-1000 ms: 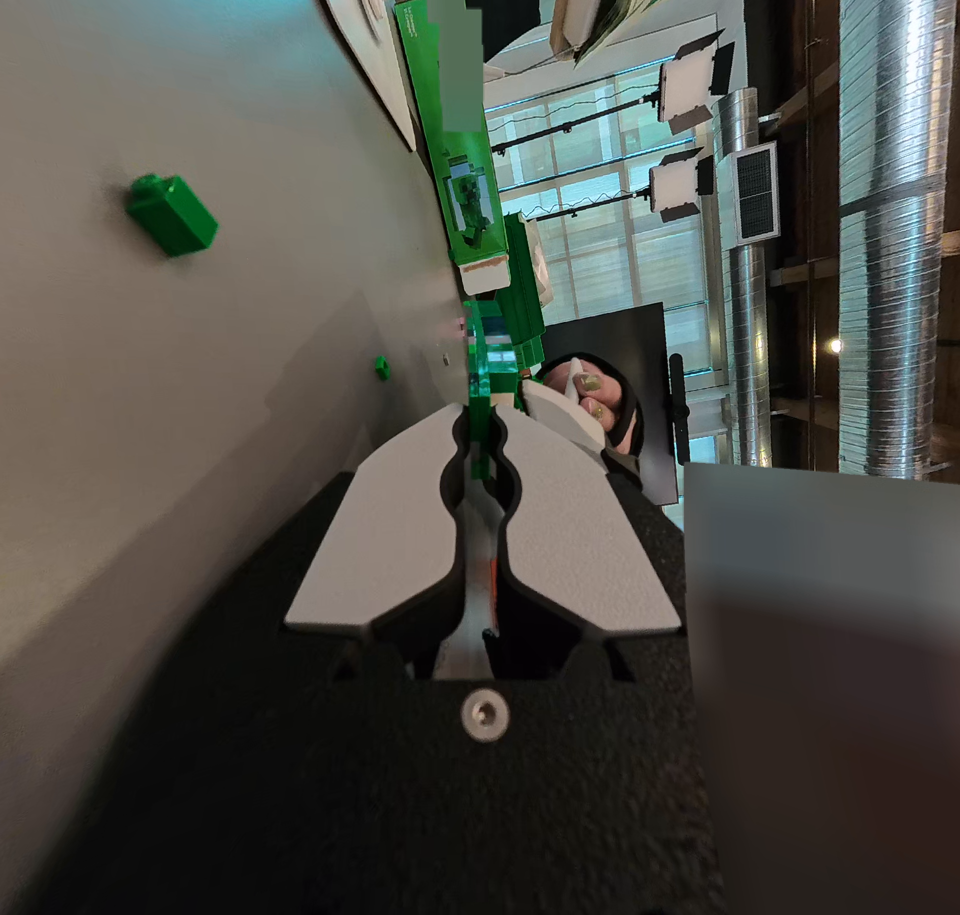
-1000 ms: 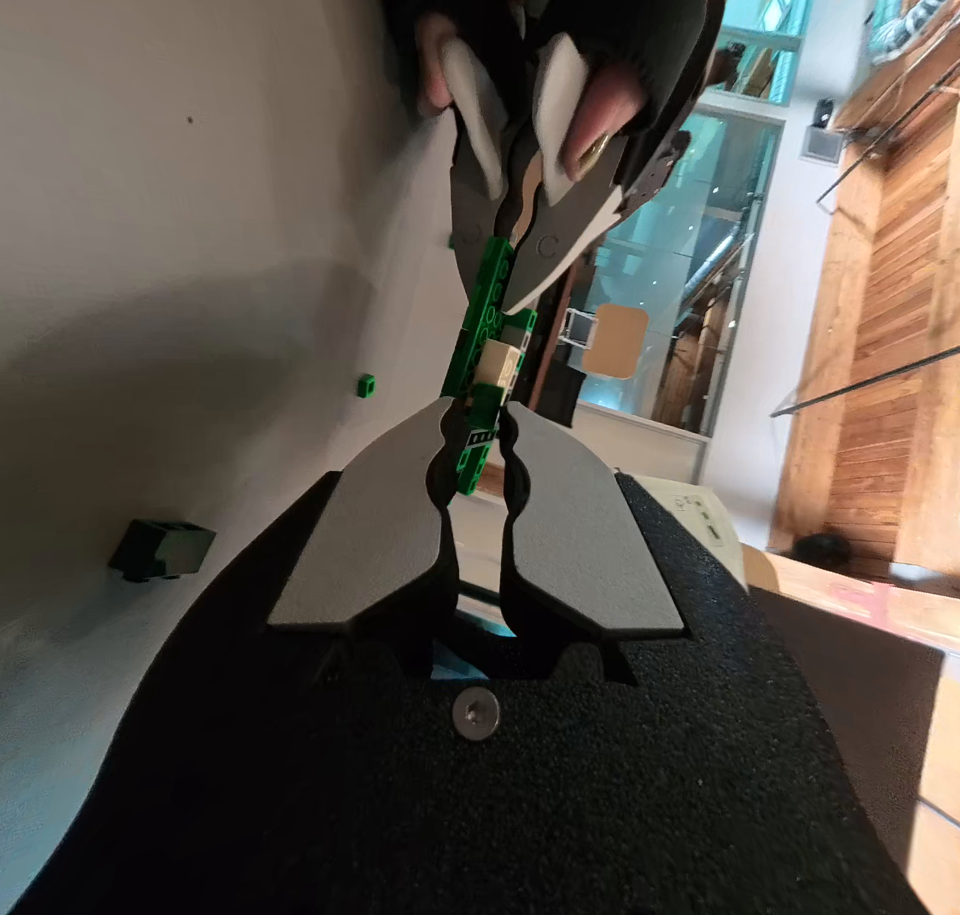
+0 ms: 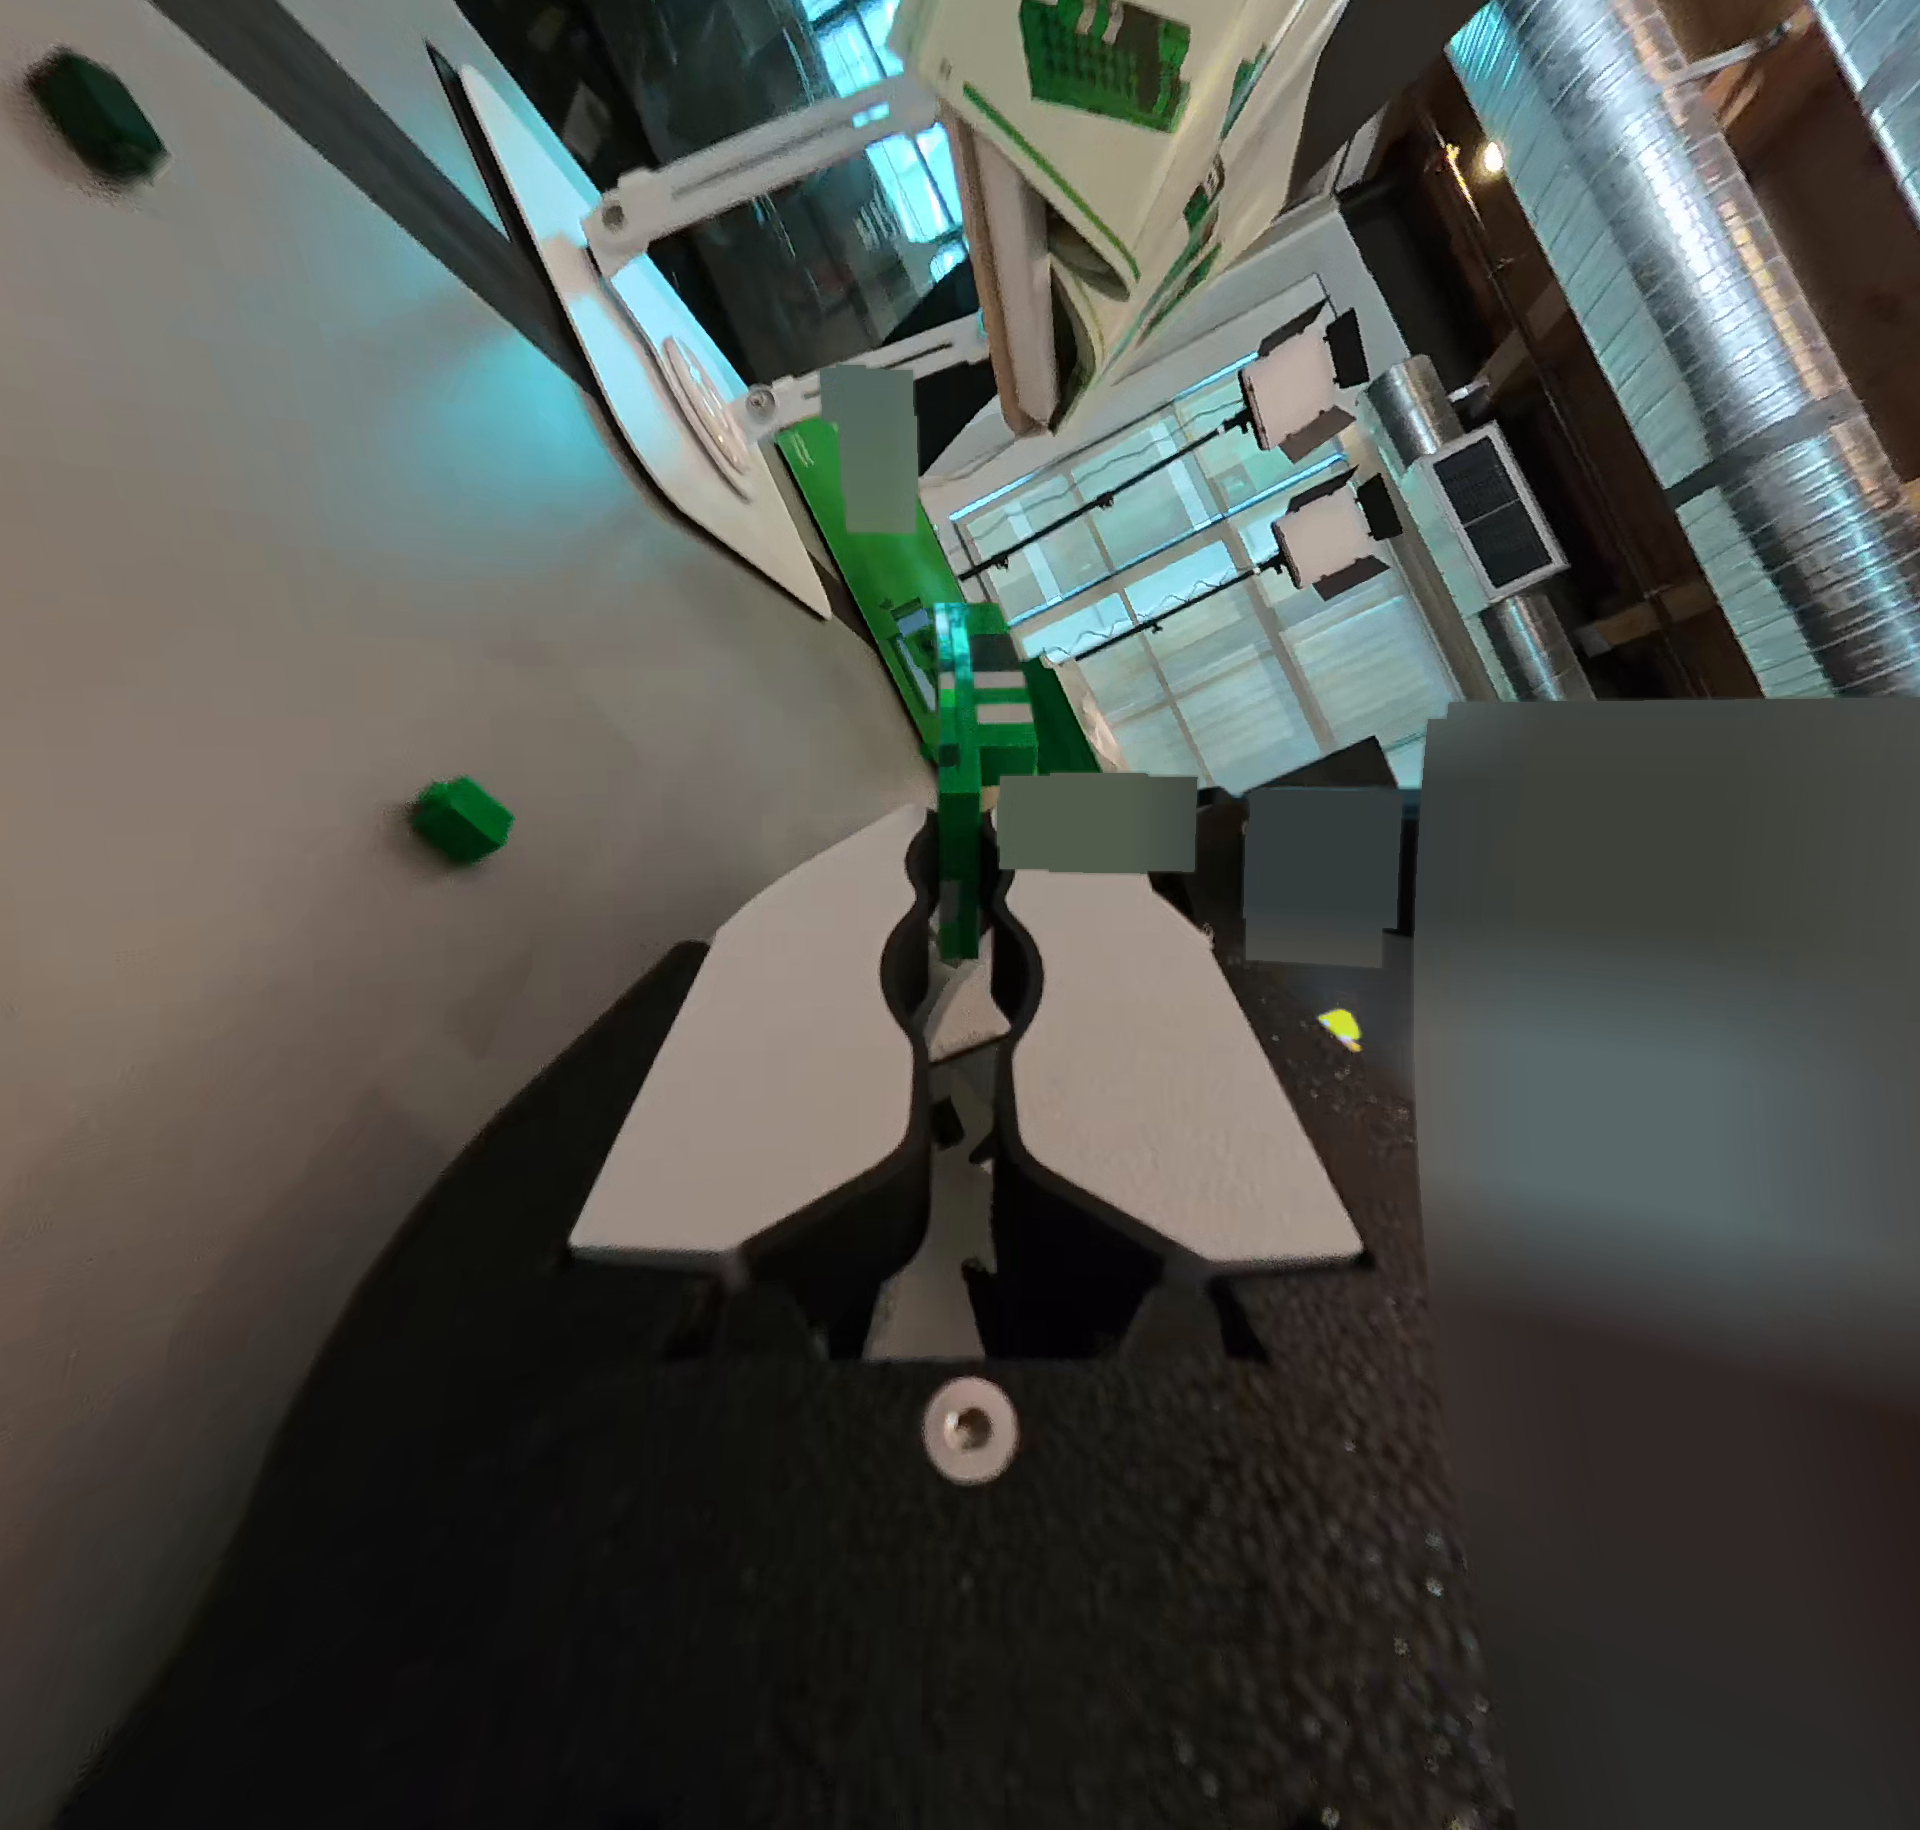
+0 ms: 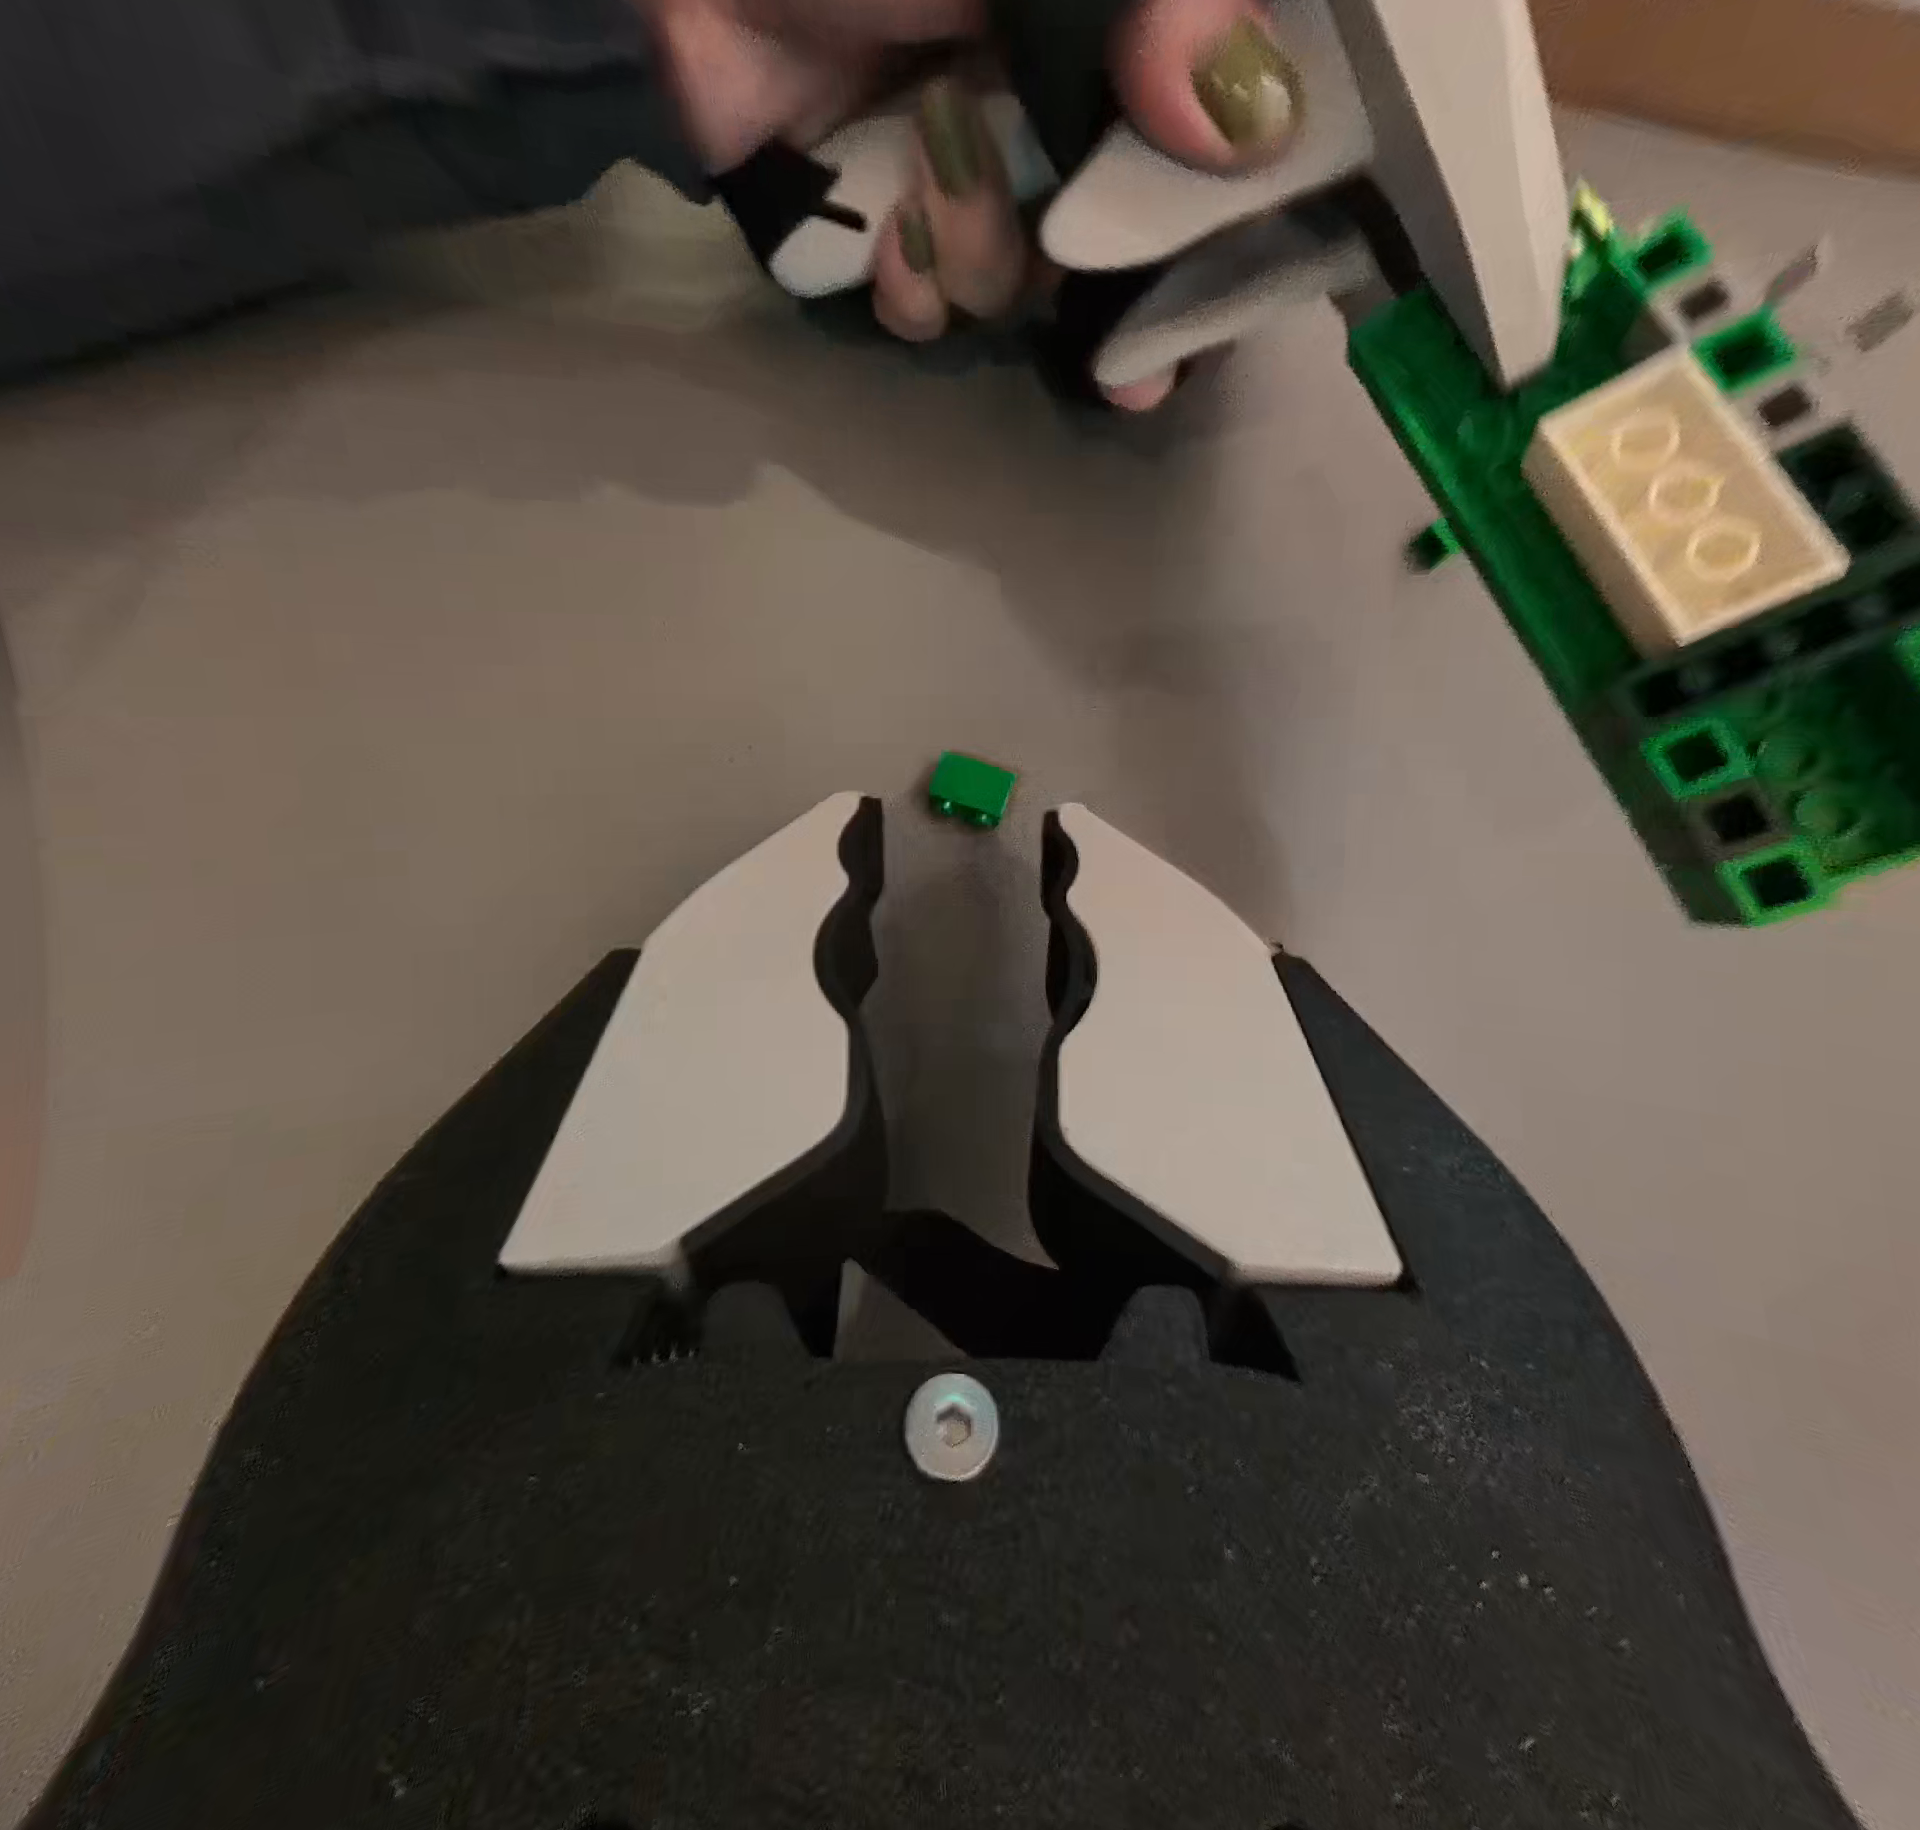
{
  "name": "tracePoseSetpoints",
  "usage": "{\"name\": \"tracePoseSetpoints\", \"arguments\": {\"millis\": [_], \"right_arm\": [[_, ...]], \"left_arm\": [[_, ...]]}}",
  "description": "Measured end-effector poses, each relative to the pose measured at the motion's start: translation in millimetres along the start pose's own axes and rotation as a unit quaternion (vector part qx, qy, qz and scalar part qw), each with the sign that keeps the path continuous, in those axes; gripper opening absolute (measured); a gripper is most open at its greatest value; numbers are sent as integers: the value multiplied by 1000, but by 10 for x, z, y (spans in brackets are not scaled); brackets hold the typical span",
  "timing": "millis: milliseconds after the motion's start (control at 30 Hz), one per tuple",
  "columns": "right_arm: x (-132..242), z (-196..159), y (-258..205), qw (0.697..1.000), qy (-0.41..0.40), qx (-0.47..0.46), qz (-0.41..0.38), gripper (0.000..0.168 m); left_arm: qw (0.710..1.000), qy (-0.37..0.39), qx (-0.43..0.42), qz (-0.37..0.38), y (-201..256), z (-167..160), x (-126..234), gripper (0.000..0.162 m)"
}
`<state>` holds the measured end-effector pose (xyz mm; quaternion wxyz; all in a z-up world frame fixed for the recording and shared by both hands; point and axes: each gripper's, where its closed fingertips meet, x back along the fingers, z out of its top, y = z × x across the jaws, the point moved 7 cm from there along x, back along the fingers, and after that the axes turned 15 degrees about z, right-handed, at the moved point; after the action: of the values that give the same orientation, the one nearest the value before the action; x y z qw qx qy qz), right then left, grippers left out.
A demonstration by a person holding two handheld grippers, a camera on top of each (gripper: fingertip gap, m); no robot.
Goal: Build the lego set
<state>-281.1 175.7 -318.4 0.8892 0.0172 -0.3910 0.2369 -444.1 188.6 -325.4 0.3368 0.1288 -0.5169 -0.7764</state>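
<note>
My left gripper (image 3: 958, 850) is shut on the green lego build (image 3: 971, 731), seen edge-on and held above the table. In the right wrist view the same build (image 4: 1683, 575) hangs at the upper right, its underside showing a tan brick (image 4: 1678, 513), held by the left gripper (image 4: 1496, 263) in a person's hand (image 4: 935, 118). My right gripper (image 4: 961, 830) is open and empty, low over the table. A small green brick (image 4: 971, 791) lies on the table just beyond the gap between its fingertips.
Two loose green bricks lie on the grey table, a small one (image 3: 460, 819) and a larger one (image 3: 94, 123). A green box (image 3: 883, 554), an open instruction booklet (image 3: 1132, 107) and a white stand (image 3: 665, 367) are at the table's far side. The grippers' ends are close to 10 centimeters from one another.
My right gripper has let go of the build, opened, and swung down over the small green brick. My left gripper has turned and still holds the build.
</note>
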Motion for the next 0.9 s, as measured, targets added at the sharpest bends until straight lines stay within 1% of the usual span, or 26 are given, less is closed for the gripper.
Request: {"name": "tracePoseSetpoints", "arguments": {"millis": [67,100,233,300,333,400,533,567,633,700,733,833,900], "right_arm": [[-48,36,39,999,5,-36,10,32],[-75,41,47,999,0,-38,-3,32],[-221,-1,28,996,-66,-14,-53,29],[-269,18,1,996,-64,-7,-58,23],[-281,16,-11,996,-67,-7,-57,17],[-262,7,-42,995,-71,-1,-72,17],[-71,-40,-252,992,-22,36,-117,16],[-8,-75,-333,992,-4,45,-122,16],[124,-146,-543,986,52,95,-129,16],[279,-208,-750,969,115,143,-164,16],[358,-235,-831,960,135,153,-192,16],[534,-322,-1007,931,152,162,-291,16],[580,-395,-1078,912,152,163,-344,16]], "left_arm": [[1000,19,-8,11,-15,41,52,6],[1000,26,-7,13,-24,56,75,6],[999,33,4,12,-42,70,104,6],[1000,27,4,11,-39,57,84,6],[1000,22,3,9,-34,48,72,6],[1000,17,2,6,-25,37,53,6],[1000,9,9,-4,-20,25,38,6],[1000,8,11,-6,-19,21,32,6],[1000,-1,15,-13,-10,4,7,6],[999,-31,21,-28,14,-51,-41,6],[997,-59,24,-39,34,-102,-78,6],[986,-159,25,-48,88,-315,-216,6],[974,-218,31,-51,120,-463,-278,6]]}}
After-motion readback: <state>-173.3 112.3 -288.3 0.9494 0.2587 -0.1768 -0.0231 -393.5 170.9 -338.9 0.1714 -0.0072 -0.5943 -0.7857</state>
